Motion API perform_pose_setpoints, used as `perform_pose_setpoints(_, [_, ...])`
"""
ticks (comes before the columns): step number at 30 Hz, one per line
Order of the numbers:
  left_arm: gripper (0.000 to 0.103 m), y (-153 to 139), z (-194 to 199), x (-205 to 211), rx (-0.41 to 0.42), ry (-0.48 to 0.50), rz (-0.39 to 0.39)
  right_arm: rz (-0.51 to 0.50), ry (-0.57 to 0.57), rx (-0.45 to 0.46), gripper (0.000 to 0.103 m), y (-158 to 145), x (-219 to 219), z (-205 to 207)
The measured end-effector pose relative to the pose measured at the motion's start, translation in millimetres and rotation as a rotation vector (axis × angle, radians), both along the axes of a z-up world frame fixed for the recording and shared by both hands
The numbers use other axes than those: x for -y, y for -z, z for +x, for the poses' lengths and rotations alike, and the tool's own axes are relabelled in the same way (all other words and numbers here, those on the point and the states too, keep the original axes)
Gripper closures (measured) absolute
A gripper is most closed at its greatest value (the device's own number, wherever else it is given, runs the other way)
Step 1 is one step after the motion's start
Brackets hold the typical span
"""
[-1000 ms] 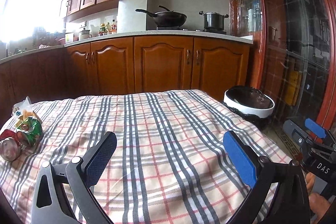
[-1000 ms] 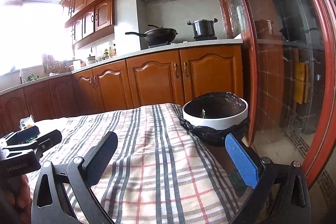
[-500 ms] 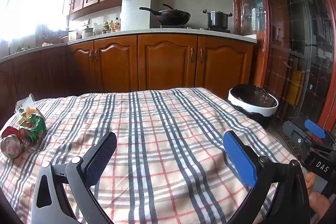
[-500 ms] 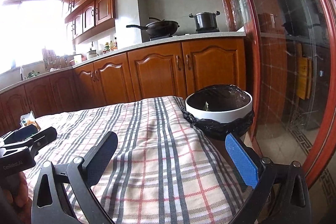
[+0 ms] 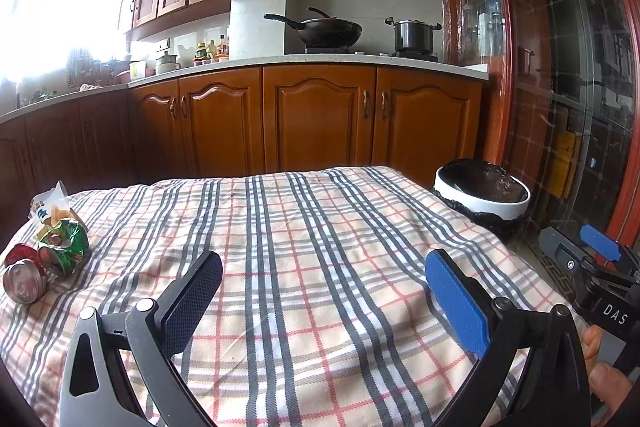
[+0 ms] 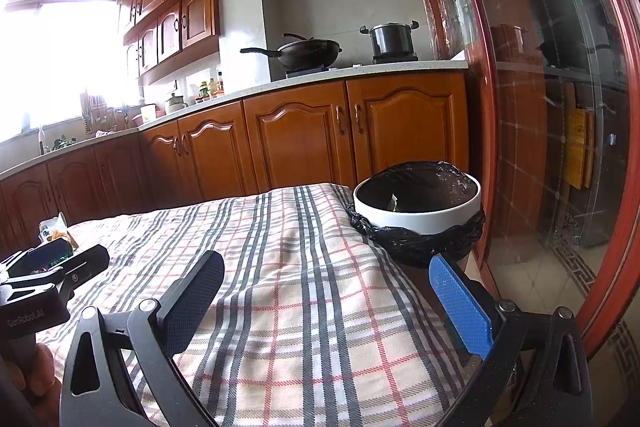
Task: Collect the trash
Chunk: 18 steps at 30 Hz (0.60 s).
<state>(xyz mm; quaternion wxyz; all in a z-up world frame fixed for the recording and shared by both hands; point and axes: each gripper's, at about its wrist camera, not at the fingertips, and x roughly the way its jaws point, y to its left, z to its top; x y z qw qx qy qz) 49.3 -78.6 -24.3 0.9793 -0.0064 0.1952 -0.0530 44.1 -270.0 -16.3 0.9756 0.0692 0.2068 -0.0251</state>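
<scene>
Trash lies at the table's far left in the left wrist view: a crushed red can (image 5: 22, 277), a green wrapper (image 5: 64, 247) and a white snack packet (image 5: 50, 205). A white bin with a black liner (image 5: 482, 197) stands off the table's right end; it also shows in the right wrist view (image 6: 418, 215) with a scrap inside. My left gripper (image 5: 324, 291) is open and empty over the plaid cloth, right of the trash. My right gripper (image 6: 326, 295) is open and empty near the table's right edge, just short of the bin.
The table wears a plaid cloth (image 5: 320, 247). Wooden kitchen cabinets (image 5: 320, 123) stand behind it, with a wok and a pot on the stove. A glass door with a red frame (image 6: 560, 107) is on the right. The packet (image 6: 52, 229) shows in the right wrist view too.
Both views have tilted slightly upward, so the table and bin sit lower in frame. Both grippers stay open and empty. The trash has not moved.
</scene>
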Motion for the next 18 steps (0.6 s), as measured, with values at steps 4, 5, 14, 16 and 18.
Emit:
perform_pose_setpoints(4, [0.001, 0.1, -0.1, -0.6, 0.009, 0.001, 0.003, 0.0, -0.002, 0.003, 0.0, -0.7, -1.1, -0.9])
perform_pose_setpoints(5, [0.001, 0.1, -0.2, -1.0, 0.011, 0.001, 0.004, -0.001, -0.002, 0.004, 0.0, -0.7, -1.6, -1.3])
perform_pose_setpoints(14, [0.001, 1.3, 0.1, -2.8, 0.019, 0.004, 0.01, 0.005, -0.004, 0.003, 0.0, -2.0, -1.6, -1.3])
perform_pose_setpoints(16, [0.001, 1.1, 1.0, -3.6, 0.018, 0.007, 0.011, 0.005, -0.005, 0.004, 0.0, -2.0, -2.0, -1.5])
perform_pose_setpoints(18, [0.001, 1.0, 0.8, -3.5, 0.019, 0.008, 0.011, 0.004, -0.005, 0.003, 0.0, -2.5, -2.2, -1.5])
